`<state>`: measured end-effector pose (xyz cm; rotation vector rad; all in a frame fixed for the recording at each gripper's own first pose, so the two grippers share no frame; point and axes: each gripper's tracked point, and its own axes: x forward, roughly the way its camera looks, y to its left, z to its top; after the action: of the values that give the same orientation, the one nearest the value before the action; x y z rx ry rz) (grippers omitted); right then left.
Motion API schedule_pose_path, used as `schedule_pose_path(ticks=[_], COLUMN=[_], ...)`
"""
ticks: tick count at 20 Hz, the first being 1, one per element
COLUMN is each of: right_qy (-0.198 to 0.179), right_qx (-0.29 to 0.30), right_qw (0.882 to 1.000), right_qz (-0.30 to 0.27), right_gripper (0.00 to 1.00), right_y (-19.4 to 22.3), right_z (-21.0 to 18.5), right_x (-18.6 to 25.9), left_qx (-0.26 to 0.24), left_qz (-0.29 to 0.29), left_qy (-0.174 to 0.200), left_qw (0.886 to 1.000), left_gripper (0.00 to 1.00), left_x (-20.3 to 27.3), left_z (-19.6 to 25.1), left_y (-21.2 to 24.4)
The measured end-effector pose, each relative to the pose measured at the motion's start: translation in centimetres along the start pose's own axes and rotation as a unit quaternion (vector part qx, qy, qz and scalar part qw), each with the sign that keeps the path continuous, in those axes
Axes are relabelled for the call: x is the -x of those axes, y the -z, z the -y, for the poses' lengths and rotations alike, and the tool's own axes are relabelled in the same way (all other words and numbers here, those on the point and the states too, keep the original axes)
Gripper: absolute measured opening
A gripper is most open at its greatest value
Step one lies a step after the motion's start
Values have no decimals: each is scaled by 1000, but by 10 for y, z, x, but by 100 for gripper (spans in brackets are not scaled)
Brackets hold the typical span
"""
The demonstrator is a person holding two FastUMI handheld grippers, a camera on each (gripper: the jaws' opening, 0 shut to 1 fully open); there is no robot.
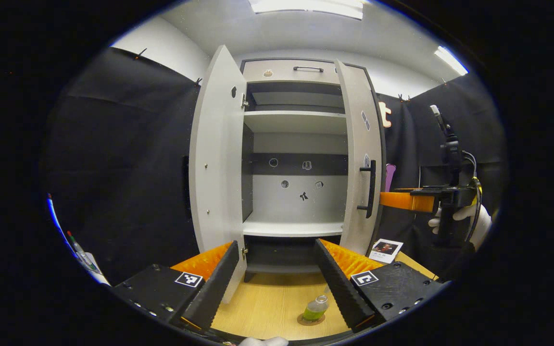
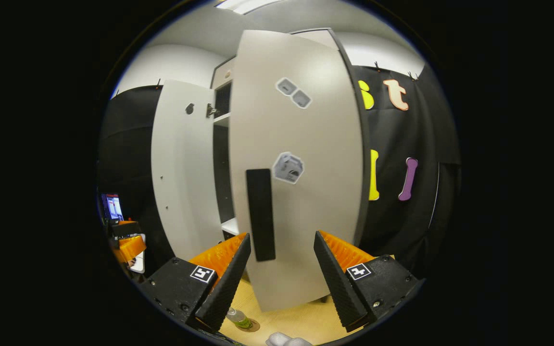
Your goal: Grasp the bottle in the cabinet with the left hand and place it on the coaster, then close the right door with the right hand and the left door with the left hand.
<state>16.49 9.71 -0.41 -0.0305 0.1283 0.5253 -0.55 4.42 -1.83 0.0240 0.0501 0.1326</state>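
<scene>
Bottle stands on coaster; cabinet shelves bare

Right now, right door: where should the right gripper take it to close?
Probably the black vertical handle on the right door, approached head-on from its outer face. The handle is a narrow upright bar, just left of the open right gripper, near the door's free edge.

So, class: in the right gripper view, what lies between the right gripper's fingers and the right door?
Nothing: the open right gripper faces the right door across a bare stretch, its black handle dead ahead.
</scene>
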Motion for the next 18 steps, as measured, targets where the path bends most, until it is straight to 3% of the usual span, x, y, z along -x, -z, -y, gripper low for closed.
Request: schedule_pose_path(ticks=[7, 18], right_qy=[24, 113], right_qx=[7, -24], right_qw=[1000, 992], right_qz=[-12, -47], right_gripper=[82, 82], right_y=[18, 61], right_z=[-14, -26], right_x=[33, 88], left_qx=[-28, -70], left_qz=[19, 61], left_qy=[-33, -73], left_qw=[999, 993], left_gripper=[96, 94], left_x=[-14, -66], left_z=[-71, -203], left_y=[-16, -61])
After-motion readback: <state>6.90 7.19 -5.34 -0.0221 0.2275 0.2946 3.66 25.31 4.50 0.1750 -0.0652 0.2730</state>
